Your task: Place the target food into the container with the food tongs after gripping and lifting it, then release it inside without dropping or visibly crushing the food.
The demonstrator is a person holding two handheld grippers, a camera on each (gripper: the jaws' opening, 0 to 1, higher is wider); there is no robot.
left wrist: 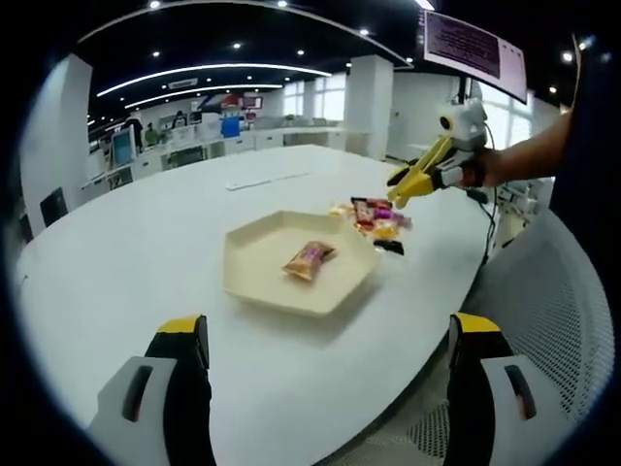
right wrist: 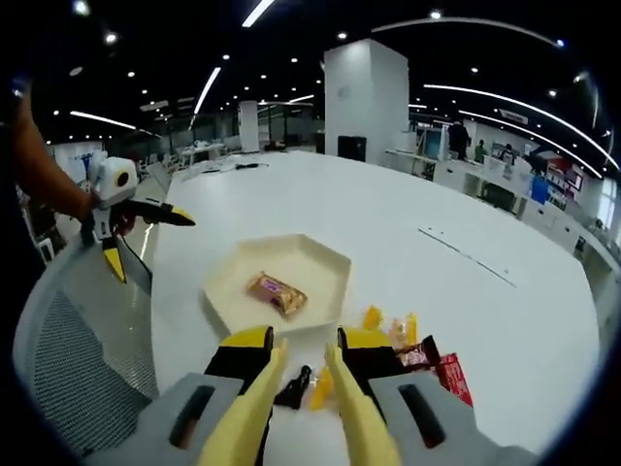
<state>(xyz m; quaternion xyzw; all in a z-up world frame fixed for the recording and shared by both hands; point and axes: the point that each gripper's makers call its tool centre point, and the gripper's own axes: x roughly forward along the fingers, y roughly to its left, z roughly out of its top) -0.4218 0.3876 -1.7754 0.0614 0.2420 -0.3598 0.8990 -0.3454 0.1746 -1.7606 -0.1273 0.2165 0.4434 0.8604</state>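
A cream hexagonal tray [left wrist: 254,254] [right wrist: 315,257] sits on the white table with one orange wrapped snack [left wrist: 309,259] [right wrist: 277,293] lying in it. Beside it lies a pile of wrapped snacks [left wrist: 374,217] [right wrist: 419,355]. My right gripper [right wrist: 304,342] [left wrist: 412,181] is shut on yellow food tongs [right wrist: 254,413], whose arms stand slightly apart with nothing between them. It hovers above the pile, and a black packet [right wrist: 293,390] lies below the tong tips. My left gripper [left wrist: 328,335] [right wrist: 126,218] is open and empty at the table's near edge, short of the tray.
The white table [left wrist: 146,243] is long and curves off at its edges. A grey mesh chair [left wrist: 553,311] [right wrist: 78,379] stands beside it. A person's arm [left wrist: 524,155] holds the right gripper. Office desks and pillars fill the background.
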